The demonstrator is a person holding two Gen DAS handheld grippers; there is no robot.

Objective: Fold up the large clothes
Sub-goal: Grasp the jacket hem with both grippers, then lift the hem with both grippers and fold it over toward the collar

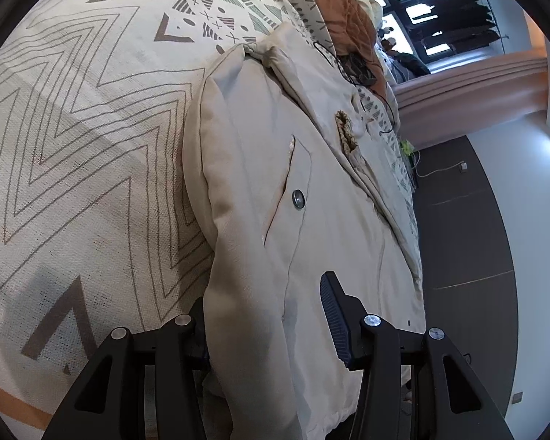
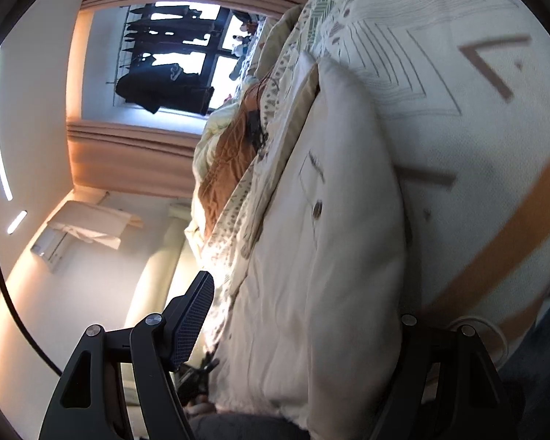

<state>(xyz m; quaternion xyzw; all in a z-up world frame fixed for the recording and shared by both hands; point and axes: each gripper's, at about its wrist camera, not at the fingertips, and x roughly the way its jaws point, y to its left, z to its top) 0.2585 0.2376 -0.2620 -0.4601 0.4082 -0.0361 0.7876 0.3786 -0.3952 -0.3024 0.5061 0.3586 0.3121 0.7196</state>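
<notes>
the padded cream jacket with a metal snap pocket point(image 1: 275, 198) lies on the zigzag-patterned bedspread point(image 1: 84, 139) — left gripper point(image 1: 267, 315) clamped on its hem, right gripper point(image 2: 304, 315) seemingly gripping its thick edge too.

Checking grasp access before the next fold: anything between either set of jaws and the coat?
Nothing visible. The beige coat already sits between the jaws of the left gripper and of the right gripper, lying on the patterned bedspread. The cable and small dark gadget lie at the far end, away from both.
</notes>
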